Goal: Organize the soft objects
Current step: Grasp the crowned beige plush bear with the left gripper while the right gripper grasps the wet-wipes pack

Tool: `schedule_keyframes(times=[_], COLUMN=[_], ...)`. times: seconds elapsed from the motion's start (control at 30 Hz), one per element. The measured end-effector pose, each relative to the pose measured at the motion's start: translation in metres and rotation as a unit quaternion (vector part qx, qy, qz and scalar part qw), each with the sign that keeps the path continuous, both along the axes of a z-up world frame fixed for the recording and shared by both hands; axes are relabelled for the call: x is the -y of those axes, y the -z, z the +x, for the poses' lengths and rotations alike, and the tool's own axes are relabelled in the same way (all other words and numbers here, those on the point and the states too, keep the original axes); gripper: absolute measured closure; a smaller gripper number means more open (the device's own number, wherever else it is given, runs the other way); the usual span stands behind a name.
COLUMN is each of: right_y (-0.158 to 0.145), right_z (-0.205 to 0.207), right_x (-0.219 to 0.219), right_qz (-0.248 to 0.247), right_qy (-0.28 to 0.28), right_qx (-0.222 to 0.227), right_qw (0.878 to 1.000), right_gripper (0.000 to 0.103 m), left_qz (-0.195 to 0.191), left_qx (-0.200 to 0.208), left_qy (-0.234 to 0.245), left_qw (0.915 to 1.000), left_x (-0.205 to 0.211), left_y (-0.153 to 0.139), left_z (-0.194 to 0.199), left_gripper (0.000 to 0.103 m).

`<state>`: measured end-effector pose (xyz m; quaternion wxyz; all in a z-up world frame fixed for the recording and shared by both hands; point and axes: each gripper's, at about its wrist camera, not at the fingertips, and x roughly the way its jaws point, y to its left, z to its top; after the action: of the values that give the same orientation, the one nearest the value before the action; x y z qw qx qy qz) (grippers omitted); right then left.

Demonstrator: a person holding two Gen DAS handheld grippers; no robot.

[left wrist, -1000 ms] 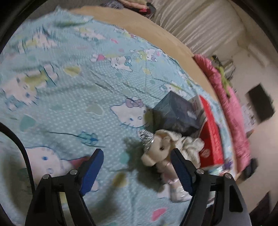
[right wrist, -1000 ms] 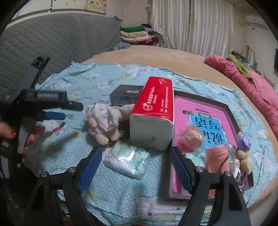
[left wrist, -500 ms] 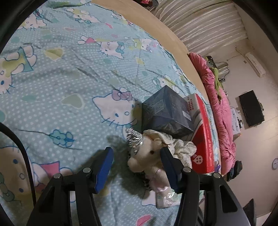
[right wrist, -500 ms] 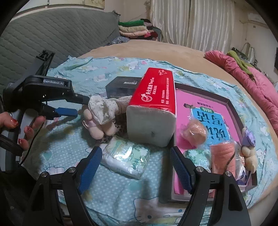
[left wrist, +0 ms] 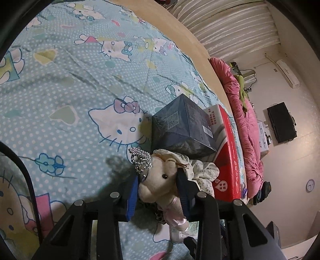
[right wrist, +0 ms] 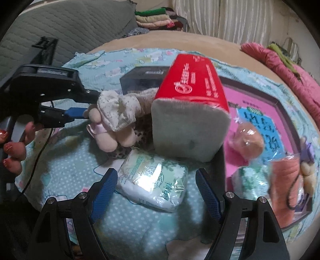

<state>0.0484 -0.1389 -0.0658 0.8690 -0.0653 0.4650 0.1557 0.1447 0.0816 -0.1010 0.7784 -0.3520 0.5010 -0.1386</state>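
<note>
At lower centre of the left wrist view, the left gripper [left wrist: 159, 185] is pinching the plush toy [left wrist: 160, 180] by its head, jaws having just been closing. In the right wrist view, the right gripper [right wrist: 156, 190] is hanging wide open around the tissue pack [right wrist: 154, 182], not touching it

Plush toy [right wrist: 118, 118] left of tissue pack [right wrist: 190, 112]; wipes packet [right wrist: 154, 180] before both

Home bedroom: cartoon-print bedspread [left wrist: 84, 84], curtains [left wrist: 226, 26], folded clothes [right wrist: 158, 19].
</note>
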Motion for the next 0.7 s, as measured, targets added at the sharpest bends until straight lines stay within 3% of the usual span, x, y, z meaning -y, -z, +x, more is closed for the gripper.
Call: schedule_keyframes(times=[0.2,0.43,0.6,0.7], right_y=[0.011,0.020,0.012,0.005], right_z=[0.012,0.015,0.009,0.006], right_x=[-0.004,-0.019,-0.004,0.003], right_qz=[0.011,-0.022,-0.006,0.007], right_qy=[0.008,-0.012,-0.016,-0.015], right_qx=[-0.009,0.001,0.004,0.004], right_qw=[1.000,1.000,1.000,1.000], right_gripper=[0.021,0.021,0.038,0.042], left_qz=[0.009,0.025,0.039,0.064], left_qx=[0.018,0.019,0.019,0.022], left_qy=[-0.003,-0.008,-0.009,-0.006], left_qw=[0.9998,0.9995,0.9990,0.9977], left_x=[-0.005,-0.016,-0.018,-0.018], left_y=[-0.009,-0.013,-0.018,-0.026], left_z=[-0.008,-0.023,-0.038,-0.048], left_gripper=[0.068,0.068,0.068,0.068])
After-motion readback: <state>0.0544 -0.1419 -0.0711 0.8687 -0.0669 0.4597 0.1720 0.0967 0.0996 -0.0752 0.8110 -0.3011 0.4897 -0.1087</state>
